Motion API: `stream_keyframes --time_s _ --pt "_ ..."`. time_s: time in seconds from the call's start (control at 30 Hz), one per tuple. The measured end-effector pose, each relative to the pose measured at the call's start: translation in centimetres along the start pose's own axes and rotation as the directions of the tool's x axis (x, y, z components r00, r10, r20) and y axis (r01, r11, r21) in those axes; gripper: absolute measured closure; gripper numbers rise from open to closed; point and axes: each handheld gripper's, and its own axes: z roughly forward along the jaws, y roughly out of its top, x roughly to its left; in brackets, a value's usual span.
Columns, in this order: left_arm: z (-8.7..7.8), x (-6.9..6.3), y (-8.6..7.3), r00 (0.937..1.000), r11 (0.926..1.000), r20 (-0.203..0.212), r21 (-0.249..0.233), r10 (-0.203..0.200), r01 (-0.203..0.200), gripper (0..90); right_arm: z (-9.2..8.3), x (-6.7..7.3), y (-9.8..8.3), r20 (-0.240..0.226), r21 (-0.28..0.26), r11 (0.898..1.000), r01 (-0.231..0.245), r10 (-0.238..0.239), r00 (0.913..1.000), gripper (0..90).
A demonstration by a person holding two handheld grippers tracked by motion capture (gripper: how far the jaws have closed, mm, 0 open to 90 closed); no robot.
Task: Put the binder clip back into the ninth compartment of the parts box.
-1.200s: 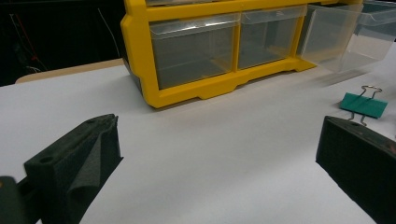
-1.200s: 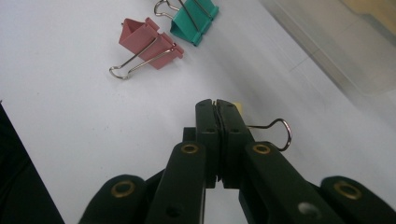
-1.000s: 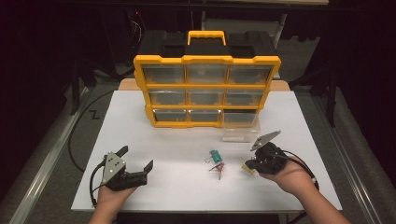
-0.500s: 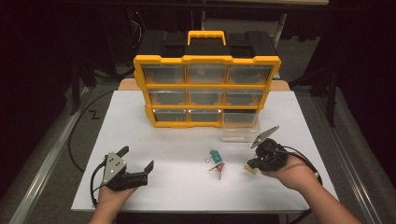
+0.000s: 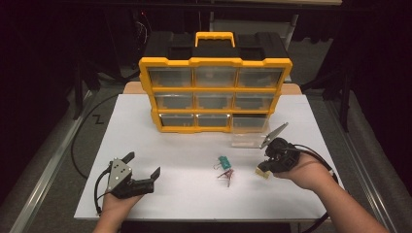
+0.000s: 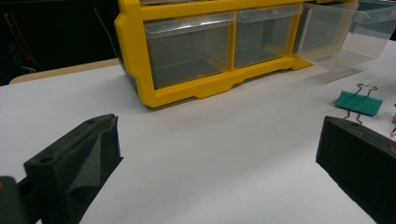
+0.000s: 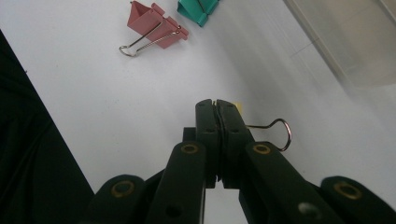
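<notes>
The right hand-held gripper (image 5: 266,171) sits low at the right of the white worktop (image 5: 194,145), its jaws pressed together on a yellow binder clip (image 7: 237,107); a wire loop sticks out to one side of the jaw tips in the right gripper view. The open clear drawer (image 5: 248,131), pulled out of the bottom right slot of the yellow organiser (image 5: 215,92), lies just beyond this gripper, up the worktop and slightly to its left. That looks the likely place for the clip, and the right hand is much the nearer. The green clip (image 5: 223,161) and pink clip (image 5: 226,174) lie together between the two hands, nearer the right one. The left hand-held gripper (image 5: 143,177) rests with jaws wide apart and empty
</notes>
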Motion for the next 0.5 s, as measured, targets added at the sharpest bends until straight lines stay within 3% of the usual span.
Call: stream_keyframes --time_s 0.5 --pt "0.0 0.0 0.0 1.0 1.0 0.003 -0.003 0.002 -0.002 0.6 -1.2 -0.6 1.3 -0.036 0.037 0.999 0.016 -0.015 0.9992 90.0"
